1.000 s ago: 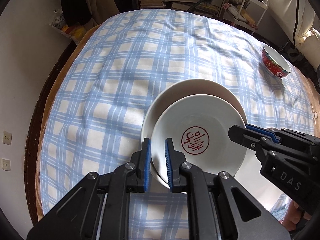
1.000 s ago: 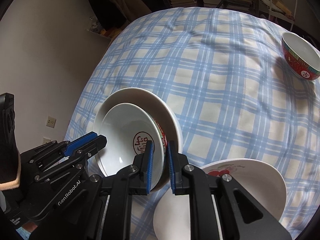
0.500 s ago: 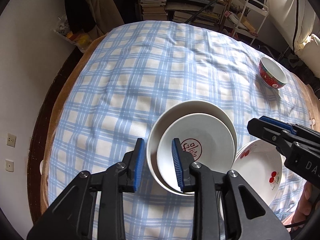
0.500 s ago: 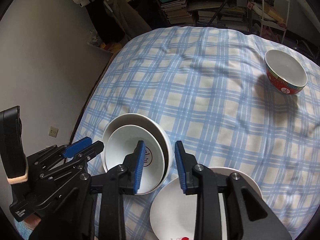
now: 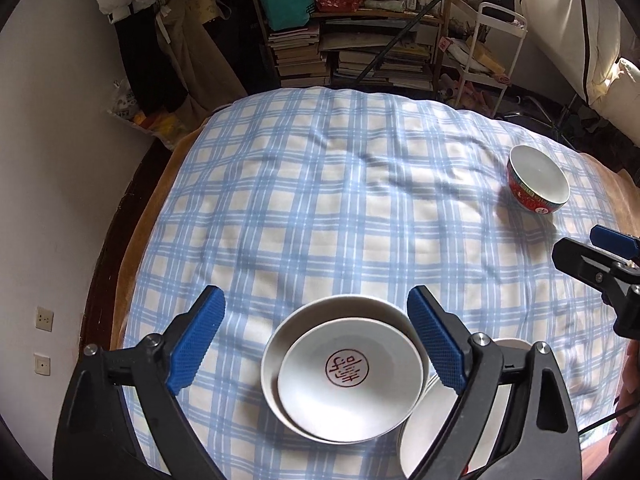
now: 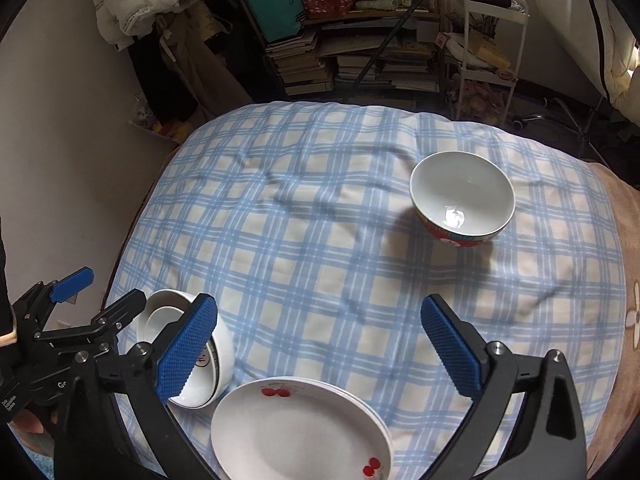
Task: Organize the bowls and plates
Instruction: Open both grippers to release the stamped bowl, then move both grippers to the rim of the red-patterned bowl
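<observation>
Both grippers have backed up and away from the stacked bowls since a second ago, and their jaws have just been opening. Back then each was pinched on a rim of the upper bowl. Now the left gripper (image 5: 316, 340) is spread wide with nothing between its blue pads, and the right gripper (image 6: 320, 348) is released too, empty.

So the bowl with the red stamp (image 5: 350, 378) sits nested inside the bigger white bowl (image 5: 340, 308), near the front left of the table on the blue checked cloth (image 5: 320, 208). Just beside that stack, to its right, is a pile of white plates (image 6: 300, 428) with little cherry prints; from the left wrist view most of it is hidden behind the gripper's right finger. From the right wrist view, the right gripper's left finger covers part of the nested bowls, so you only get a slice of them.

One more bowl, red outside and white inside (image 6: 462, 196), stands alone well apart toward the far right of the table.

Behind the table it's pretty cluttered: stacks of books (image 5: 376, 60) on shelves, a white cart (image 6: 492, 40), clothes hanging at the back left.
</observation>
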{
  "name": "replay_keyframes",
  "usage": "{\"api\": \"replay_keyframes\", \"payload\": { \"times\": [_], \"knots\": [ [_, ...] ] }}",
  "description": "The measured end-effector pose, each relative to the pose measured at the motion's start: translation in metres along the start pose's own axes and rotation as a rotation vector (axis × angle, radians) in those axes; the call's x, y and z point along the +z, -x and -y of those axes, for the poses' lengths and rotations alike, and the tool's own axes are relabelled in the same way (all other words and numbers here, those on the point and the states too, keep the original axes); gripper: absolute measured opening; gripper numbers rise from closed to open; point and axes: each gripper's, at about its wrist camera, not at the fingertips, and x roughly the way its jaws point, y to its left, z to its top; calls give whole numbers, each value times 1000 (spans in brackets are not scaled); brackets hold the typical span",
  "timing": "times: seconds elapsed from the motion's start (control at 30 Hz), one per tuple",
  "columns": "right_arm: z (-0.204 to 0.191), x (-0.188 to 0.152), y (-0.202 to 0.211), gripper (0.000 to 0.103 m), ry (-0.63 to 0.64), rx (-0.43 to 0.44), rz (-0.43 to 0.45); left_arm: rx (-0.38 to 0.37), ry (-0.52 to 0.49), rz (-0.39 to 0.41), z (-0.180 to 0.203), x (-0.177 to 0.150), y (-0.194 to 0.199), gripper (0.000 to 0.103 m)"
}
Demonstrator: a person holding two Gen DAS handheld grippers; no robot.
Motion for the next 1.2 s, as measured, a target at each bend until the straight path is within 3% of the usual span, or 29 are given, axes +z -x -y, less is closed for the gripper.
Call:
{"api": "replay_keyframes", "payload": {
  "times": [0.3,0.6,0.7,0.83,1.0,1.2],
  "knots": [
    [59,30,-8,103,5,-90,0,-65,-33,-2,48,44,-22,92],
    [118,59,-23,103,-70,-113,-8,-102,-74,-21,104,90,-49,91],
    [135,66,-28,103,-99,-117,-8,-155,-94,-19,121,100,-63,91],
    [152,72,-35,103,-115,-161,9,-166,-107,-23,141,107,-80,91],
    [175,75,-46,103,-175,-123,3,-181,-123,9,161,115,-95,91],
    [186,70,-66,87,-195,-115,-42,-182,-173,-29,189,122,-116,91]
  ]
}}
